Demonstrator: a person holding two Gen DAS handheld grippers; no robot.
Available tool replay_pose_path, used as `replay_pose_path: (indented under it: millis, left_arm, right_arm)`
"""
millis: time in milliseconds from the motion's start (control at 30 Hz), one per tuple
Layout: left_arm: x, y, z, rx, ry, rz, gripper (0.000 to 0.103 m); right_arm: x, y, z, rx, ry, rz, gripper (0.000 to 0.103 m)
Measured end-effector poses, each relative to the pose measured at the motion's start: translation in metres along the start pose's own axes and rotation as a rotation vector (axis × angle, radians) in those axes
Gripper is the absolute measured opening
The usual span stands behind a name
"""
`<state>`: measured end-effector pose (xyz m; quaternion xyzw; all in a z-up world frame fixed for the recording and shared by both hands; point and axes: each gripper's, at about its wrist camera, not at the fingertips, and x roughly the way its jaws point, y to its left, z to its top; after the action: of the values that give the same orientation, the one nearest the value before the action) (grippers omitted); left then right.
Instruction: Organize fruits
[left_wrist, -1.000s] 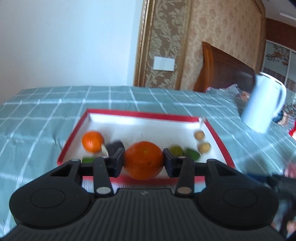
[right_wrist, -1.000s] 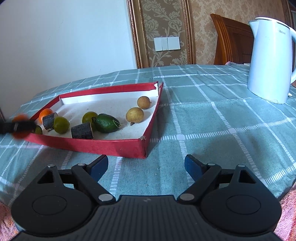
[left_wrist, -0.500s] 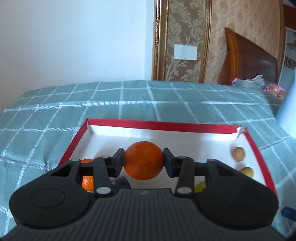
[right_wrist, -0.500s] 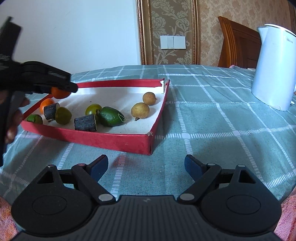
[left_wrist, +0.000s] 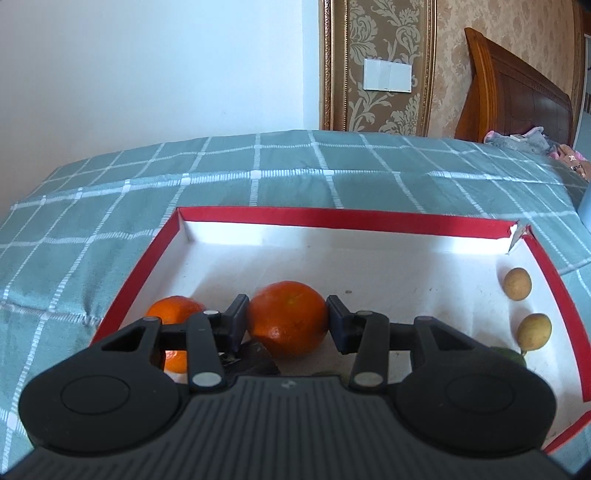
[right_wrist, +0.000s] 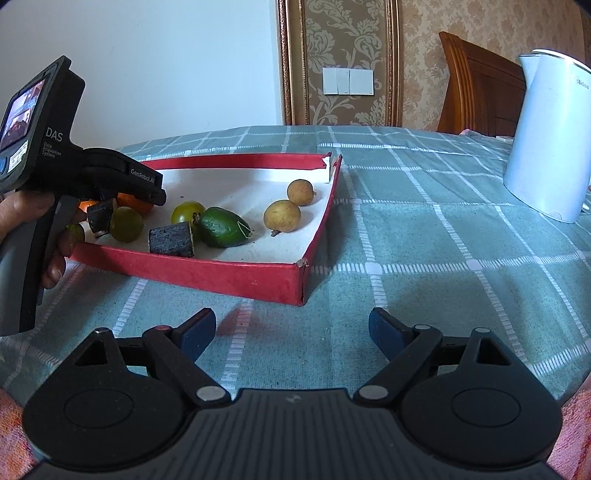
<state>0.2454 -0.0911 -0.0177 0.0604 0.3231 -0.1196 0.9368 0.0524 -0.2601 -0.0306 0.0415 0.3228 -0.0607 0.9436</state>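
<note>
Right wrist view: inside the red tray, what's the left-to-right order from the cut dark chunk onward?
Dark chunk → green oval fruit → nearer tan round fruit → farther tan round fruit, all in the red tray. The yellow-green fruit behind the chunk overlaps, so skipped.

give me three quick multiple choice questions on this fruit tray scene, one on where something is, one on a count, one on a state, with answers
1. Where does the white kettle stand?
A. inside the red tray
B. on the checked cloth, outside the tray
C. on the chair

2. How many small tan round fruits lie near the tray's torn corner?
A. two
B. four
C. none

3. What is the left gripper doing?
A. hanging open with nothing in it
B. shut on a green fruit
C. shut on an orange

Answers:
1. B: the kettle stands on the checked cloth, clear of the red tray.
2. A: two tan fruits lie there.
3. C: both pads press the big orange over the tray.
</note>
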Motion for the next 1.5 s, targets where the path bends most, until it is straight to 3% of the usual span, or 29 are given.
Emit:
replay_pose_path:
  millis: [300,333,433,667,767,867,1033,1500]
  left_arm:
    - [-0.034,0.01,-0.006,-0.05,-0.05,0.008,0.061]
    - [-0.041,0.011,-0.007,-0.061,-0.066,0.011,0.068]
    - [-0.069,0.013,-0.013,-0.071,-0.126,0.029,0.073]
    - [-0.147,0.014,-0.042,-0.085,-0.214,0.037,0.098]
    - [-0.178,0.011,-0.062,-0.084,-0.241,0.043,0.1]
    - [-0.2,0.007,-0.08,-0.079,-0.236,0.073,0.103]
    - [-0.222,0.0,-0.108,-0.095,-0.215,0.058,0.103]
    - [-0.24,-0.011,-0.147,-0.054,-0.171,0.086,0.103]
  right_arm:
    - [0.003,0.003,0.0,-0.026,0.009,-0.006,0.095]
    - [0.003,0.003,0.0,-0.027,0.009,-0.006,0.095]
    - [0.003,0.004,0.0,-0.027,0.009,-0.006,0.096]
    - [0.001,0.001,-0.001,-0.011,0.002,0.0,0.096]
    - [-0.001,-0.001,0.0,0.007,-0.005,0.006,0.096]
    - [-0.007,-0.005,-0.001,0.044,-0.013,0.014,0.096]
    - [-0.028,-0.005,-0.011,0.108,-0.03,0.066,0.096]
    - [-0.069,0.039,-0.031,-0.016,-0.095,0.04,0.096]
